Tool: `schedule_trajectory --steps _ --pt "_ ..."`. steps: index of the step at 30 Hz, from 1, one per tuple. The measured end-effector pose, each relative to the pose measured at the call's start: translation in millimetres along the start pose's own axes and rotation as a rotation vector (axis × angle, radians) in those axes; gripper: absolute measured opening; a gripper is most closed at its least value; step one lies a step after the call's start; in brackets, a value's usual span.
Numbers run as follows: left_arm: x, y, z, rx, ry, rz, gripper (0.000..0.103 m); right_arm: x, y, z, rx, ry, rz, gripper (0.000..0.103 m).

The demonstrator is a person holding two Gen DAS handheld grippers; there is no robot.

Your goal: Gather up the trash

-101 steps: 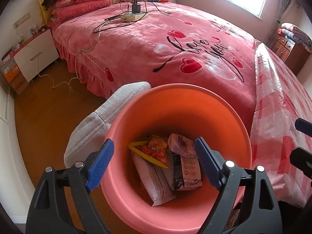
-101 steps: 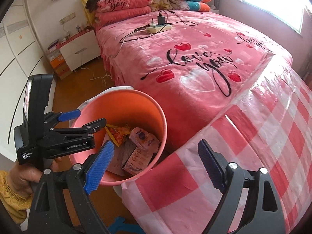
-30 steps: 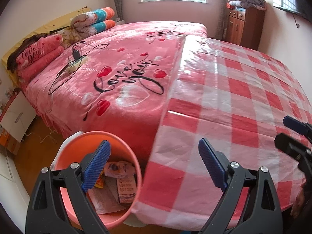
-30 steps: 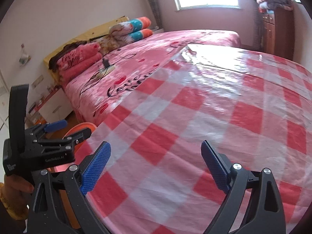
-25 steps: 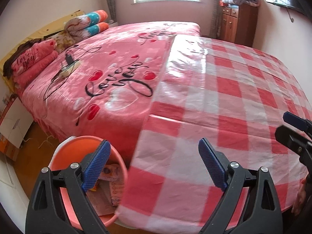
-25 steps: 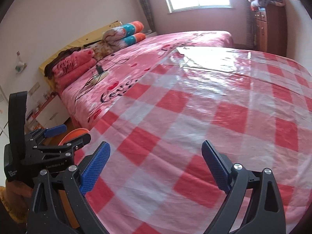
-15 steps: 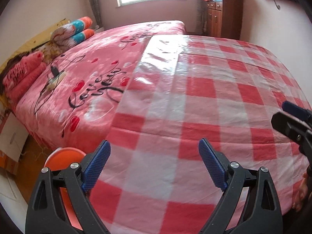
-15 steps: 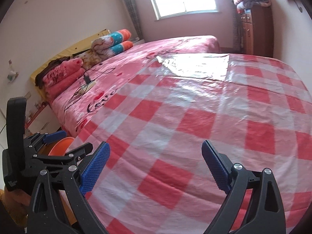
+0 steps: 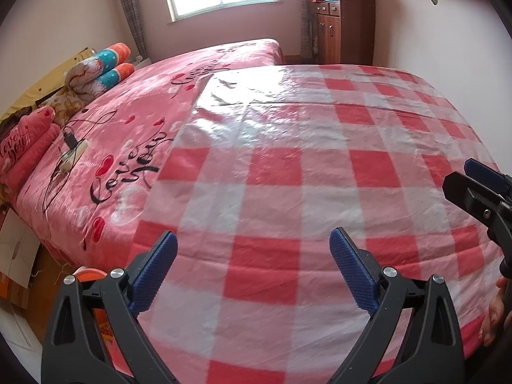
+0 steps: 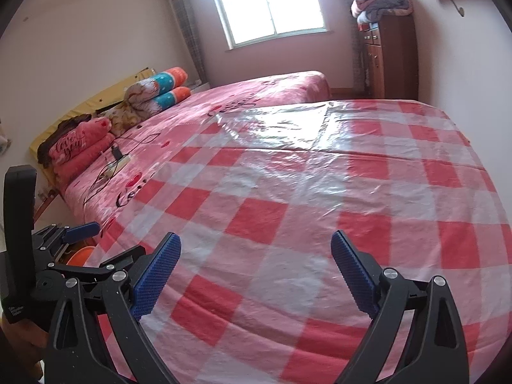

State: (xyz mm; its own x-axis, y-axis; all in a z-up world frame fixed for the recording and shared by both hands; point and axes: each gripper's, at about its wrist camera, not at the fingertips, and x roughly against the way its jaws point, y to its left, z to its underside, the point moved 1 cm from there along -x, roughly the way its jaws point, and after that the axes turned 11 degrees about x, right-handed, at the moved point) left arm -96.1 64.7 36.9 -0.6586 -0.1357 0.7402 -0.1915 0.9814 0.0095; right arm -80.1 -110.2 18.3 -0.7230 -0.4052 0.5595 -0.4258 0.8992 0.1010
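My left gripper is open and empty above the red-and-white checked plastic sheet on the bed. My right gripper is open and empty over the same sheet. The orange trash bin shows only as a sliver of rim at the lower left, behind my left finger; it also peeks out in the right wrist view. No loose trash shows on the sheet. The right gripper's side shows at the right edge of the left wrist view, and the left gripper at the lower left of the right wrist view.
A pink "Love you" bedspread lies left of the sheet, with a power strip and cables on it. Pillows and rolled quilts sit at the headboard. A wooden cabinet stands by the window. Boxes stand beside the bed.
Both grippers have swung up and right, away from the bin, which has slid almost out of view at the lower left. The checked sheet now fills both views.
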Motion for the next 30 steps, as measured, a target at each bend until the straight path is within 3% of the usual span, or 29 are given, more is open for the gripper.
schedule_trajectory --steps 12,30 --pt "-7.2 -59.8 -17.7 -0.062 -0.029 0.075 0.096 17.6 -41.8 5.5 -0.065 -0.05 0.111 0.094" --pt "-18.4 -113.1 -31.0 -0.087 -0.044 0.11 0.097 34.0 -84.4 12.2 -0.104 -0.088 0.255 0.094"
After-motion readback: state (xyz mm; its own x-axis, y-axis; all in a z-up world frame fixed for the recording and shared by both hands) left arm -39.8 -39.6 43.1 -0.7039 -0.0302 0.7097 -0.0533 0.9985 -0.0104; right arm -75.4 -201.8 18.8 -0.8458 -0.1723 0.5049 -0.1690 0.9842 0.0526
